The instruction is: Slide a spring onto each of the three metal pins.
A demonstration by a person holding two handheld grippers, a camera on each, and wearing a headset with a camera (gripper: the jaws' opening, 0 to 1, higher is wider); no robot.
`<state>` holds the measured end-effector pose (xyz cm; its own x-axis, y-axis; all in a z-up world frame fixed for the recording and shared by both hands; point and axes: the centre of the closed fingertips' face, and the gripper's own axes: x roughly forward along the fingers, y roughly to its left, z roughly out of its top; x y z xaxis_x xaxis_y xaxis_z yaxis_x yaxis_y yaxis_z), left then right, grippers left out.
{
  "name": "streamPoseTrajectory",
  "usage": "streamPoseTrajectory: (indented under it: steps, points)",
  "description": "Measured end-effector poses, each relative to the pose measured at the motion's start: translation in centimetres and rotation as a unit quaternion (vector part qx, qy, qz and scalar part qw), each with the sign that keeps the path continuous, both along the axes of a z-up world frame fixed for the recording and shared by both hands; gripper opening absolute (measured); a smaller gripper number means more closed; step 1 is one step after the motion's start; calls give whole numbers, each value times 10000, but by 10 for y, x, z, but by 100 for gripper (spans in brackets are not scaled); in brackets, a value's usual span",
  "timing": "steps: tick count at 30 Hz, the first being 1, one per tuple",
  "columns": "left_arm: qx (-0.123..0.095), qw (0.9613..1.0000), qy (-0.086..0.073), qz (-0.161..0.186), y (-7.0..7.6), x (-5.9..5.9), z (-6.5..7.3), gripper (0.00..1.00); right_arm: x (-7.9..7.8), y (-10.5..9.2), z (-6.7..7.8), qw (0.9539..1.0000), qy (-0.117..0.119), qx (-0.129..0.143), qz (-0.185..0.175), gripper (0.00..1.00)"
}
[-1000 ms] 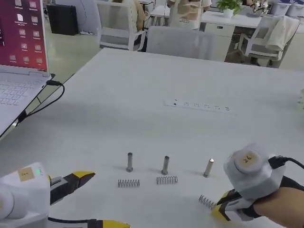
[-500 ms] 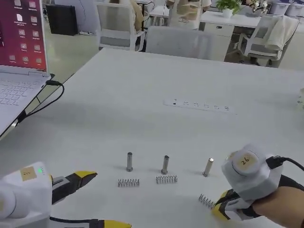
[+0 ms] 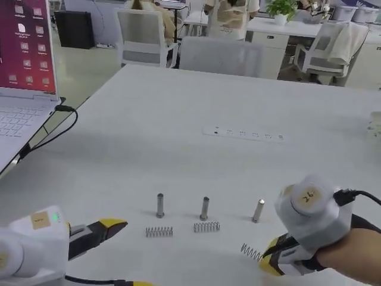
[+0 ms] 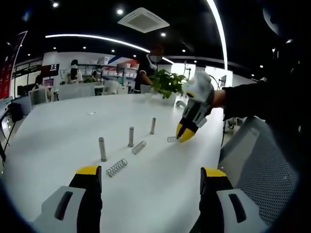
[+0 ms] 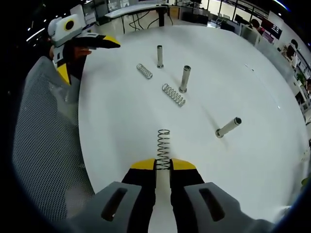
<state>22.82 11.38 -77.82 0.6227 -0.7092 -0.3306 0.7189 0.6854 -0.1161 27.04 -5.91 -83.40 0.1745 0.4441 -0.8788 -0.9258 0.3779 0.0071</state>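
Three metal pins stand upright in a row on the white table: left pin (image 3: 160, 205), middle pin (image 3: 205, 208), right pin (image 3: 258, 210). One spring (image 3: 159, 232) lies in front of the left pin, another spring (image 3: 206, 227) in front of the middle pin. My right gripper (image 3: 266, 257) is shut on the end of a third spring (image 5: 163, 145), which sticks out toward the pins, low over the table and short of the right pin (image 5: 228, 127). My left gripper (image 4: 150, 172) is open and empty, at the near left of the row.
A laptop (image 3: 24, 77) sits at the far left with a black cable (image 3: 56, 134) trailing over the table. A white power strip (image 3: 244, 134) lies beyond the pins. Chairs (image 3: 146, 39) and other desks stand past the table's far edge.
The head camera has tipped slightly, shifting the scene. My right gripper with the spring has edged a little to the left. The left gripper has hardly moved.
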Motion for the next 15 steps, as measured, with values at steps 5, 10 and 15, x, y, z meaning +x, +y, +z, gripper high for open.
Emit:
streamPoseTrajectory:
  steps: [5,10,15]
  points:
    - [40,9999,-19,-105,-4,1,3,78,-2,9,12,9998,6,120,177,8]
    - [128,9994,-94,-293,-10,5,10,77,-4,16,19,9991,-11,115,399,8]
    - [127,9989,-102,-442,-16,9,13,73,-7,26,28,9980,-64,131,619,8]
